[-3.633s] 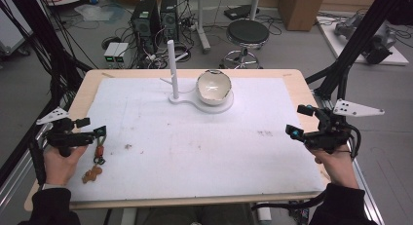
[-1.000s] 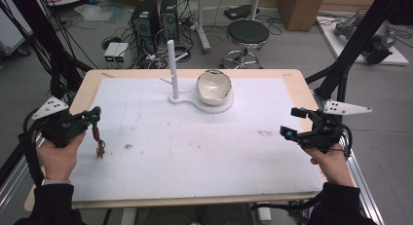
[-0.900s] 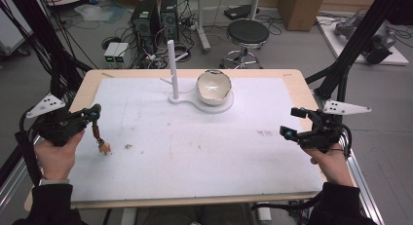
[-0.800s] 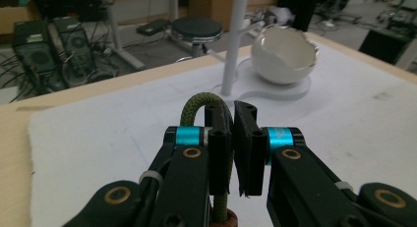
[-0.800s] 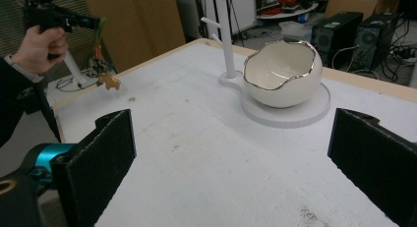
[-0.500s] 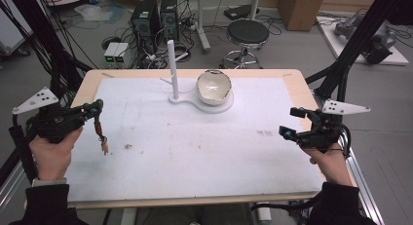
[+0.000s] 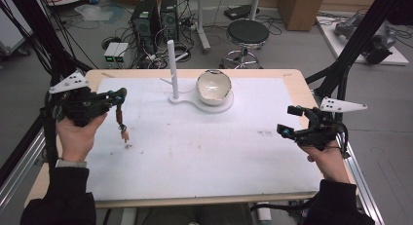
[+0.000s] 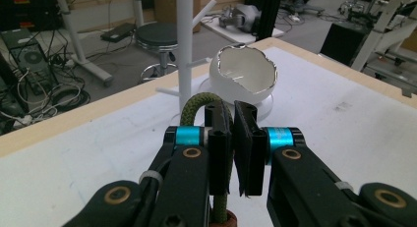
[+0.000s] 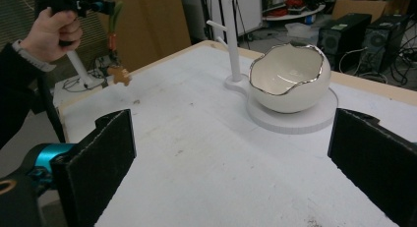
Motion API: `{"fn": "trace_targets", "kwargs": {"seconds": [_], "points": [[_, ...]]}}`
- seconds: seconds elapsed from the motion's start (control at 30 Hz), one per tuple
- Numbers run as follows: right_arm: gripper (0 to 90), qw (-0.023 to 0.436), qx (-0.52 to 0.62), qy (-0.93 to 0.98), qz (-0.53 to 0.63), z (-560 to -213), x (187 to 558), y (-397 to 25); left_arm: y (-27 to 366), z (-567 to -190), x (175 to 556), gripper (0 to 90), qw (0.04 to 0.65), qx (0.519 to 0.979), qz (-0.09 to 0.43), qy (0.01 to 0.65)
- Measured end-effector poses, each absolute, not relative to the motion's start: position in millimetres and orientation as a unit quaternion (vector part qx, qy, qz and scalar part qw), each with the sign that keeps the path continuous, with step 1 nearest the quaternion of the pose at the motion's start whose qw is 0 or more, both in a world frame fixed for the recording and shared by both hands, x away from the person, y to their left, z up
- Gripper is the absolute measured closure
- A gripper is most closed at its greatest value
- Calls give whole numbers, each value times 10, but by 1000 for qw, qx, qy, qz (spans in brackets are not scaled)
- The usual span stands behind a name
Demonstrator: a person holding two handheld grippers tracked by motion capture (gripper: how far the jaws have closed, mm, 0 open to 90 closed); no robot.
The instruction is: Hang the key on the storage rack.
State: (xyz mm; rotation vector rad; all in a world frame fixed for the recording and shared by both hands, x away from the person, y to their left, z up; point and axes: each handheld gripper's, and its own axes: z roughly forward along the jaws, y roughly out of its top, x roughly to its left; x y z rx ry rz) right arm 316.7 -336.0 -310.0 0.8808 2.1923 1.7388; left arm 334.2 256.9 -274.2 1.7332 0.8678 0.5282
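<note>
High view: the left gripper (image 7: 118, 94) is raised over the worktop's (image 7: 204, 152) left side, a corded charm (image 7: 122, 126) dangling from it.

Left gripper view: jaws clamped on the green cord (image 8: 196, 106).

Right gripper view: jaws spread wide, facing the eggshell bowl (image 9: 289, 77).

Even, bright overhead light, soft shadows on the white table (image 7: 204, 152), and the pictures come through slightly soft.

Stool (image 7: 249, 32) and computer towers (image 7: 156, 16) (on floor)
</note>
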Motion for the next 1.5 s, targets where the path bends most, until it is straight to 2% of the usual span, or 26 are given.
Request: {"fn": "trace_targets", "kwargs": {"seconds": [0.43,0.73,0.93,1.5], "points": [[31,103,295,747,586,-3083,3164,-3332,2003,-2730,3937,845,529,752,197,340],[31,102,298,739,596,-3071,3121,-3402,1659,-2722,4272,845,513,759,198,348],[32,103,301,737,597,-3084,3097,-3448,1614,-2803,4504,845,504,753,192,376],[31,102,303,735,598,-3088,3058,-3501,1442,-3046,4696,845,478,756,197,402]]}}
